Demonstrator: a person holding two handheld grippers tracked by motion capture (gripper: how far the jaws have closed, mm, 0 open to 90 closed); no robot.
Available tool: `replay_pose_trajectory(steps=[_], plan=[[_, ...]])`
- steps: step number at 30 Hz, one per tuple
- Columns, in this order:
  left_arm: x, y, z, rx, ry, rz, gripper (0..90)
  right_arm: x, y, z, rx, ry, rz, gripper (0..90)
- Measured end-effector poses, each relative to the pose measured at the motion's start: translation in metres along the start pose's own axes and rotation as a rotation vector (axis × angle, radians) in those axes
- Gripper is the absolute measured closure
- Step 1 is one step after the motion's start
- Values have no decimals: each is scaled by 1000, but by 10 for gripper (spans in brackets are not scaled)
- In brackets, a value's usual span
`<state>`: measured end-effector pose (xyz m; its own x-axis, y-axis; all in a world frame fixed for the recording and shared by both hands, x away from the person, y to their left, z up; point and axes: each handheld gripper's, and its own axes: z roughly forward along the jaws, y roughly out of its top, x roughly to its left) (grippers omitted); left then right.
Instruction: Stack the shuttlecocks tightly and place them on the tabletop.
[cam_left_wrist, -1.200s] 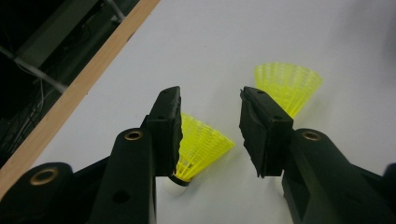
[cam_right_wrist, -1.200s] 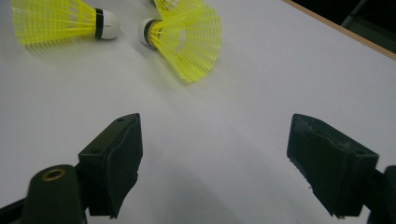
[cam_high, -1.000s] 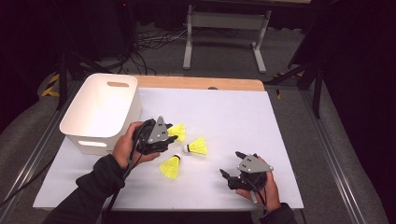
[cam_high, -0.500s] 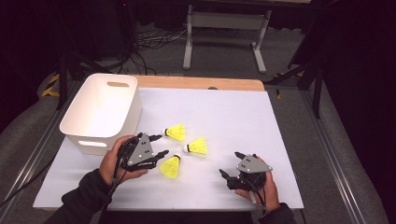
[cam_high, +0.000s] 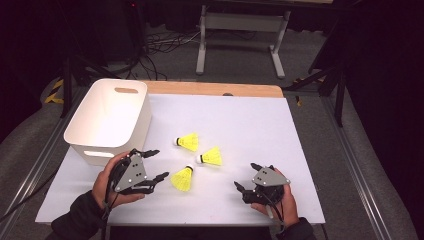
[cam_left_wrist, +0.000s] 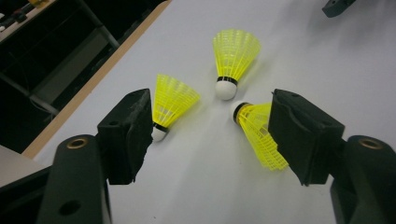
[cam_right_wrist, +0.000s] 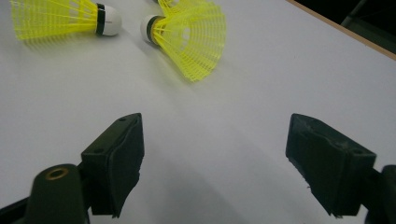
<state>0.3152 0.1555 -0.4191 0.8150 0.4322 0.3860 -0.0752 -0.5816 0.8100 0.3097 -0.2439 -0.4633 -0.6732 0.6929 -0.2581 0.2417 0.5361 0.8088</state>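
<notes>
Holding my left gripper low over the white sheet, I have its jaws spread apart, and they have just been opening wider; nothing is pressed between the pads. From the left gripper view, the jaws frame three yellow shuttlecocks lying on their sides. The nearest shuttlecock lies just beside my right-hand jaw in that view, its white cork pointing away from me and its skirt partly hidden behind the pad. The far shuttlecock lies close to the other jaw, cork toward me. The middle shuttlecock lies farther out between them, cork toward me as well. In the high view they form a loose cluster near the centre of the sheet, just beyond the left jaws, corks all apart from one another.

My right gripper rests low at the near right of the sheet, jaws standing wide with only bare sheet between them, well apart from the shuttlecocks, two of which lie ahead of it in the right gripper view.

Beyond my left hand, the white bin stands on the sheet's left edge, with the wooden table edge showing past the sheet.
</notes>
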Motion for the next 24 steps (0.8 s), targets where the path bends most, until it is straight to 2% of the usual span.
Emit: replay_pose_trajectory(steps=[2, 4, 6, 9, 11, 12, 13, 15, 17, 20, 24], plan=[[-2, -5, -2, -11, -2, -14, 276, 1, 0, 0, 3, 14, 0, 227], [-3, -10, -5, -33, -10, -27, 271, 1, 0, 0, 4, 14, -2, 227], [-5, -15, -7, -36, -19, -32, 255, 2, 0, 0, 4, 11, -6, 225], [-8, -22, -8, -31, -16, -21, 235, 2, -1, 0, -4, 14, -2, 216], [-8, -28, -10, -35, -17, -31, 218, 0, -1, -2, -35, 45, 12, 216], [-8, -32, -11, -39, -20, -35, 213, 0, -1, -3, -39, 46, 17, 215], [-8, -34, -11, -39, -30, -41, 207, -1, -1, -3, -42, 46, 17, 215], [-8, -40, -11, -27, -23, -46, 186, -1, -1, -4, -47, 46, 18, 214], [-8, -46, -12, -20, -31, -53, 179, -2, -2, -5, -73, 78, 27, 209], [-7, -55, -15, -22, -26, -65, 151, -2, -1, -6, -98, 94, 30, 201], [-5, -66, -19, -12, -12, -90, 122, -3, -1, -6, -98, 103, 40, 194]])
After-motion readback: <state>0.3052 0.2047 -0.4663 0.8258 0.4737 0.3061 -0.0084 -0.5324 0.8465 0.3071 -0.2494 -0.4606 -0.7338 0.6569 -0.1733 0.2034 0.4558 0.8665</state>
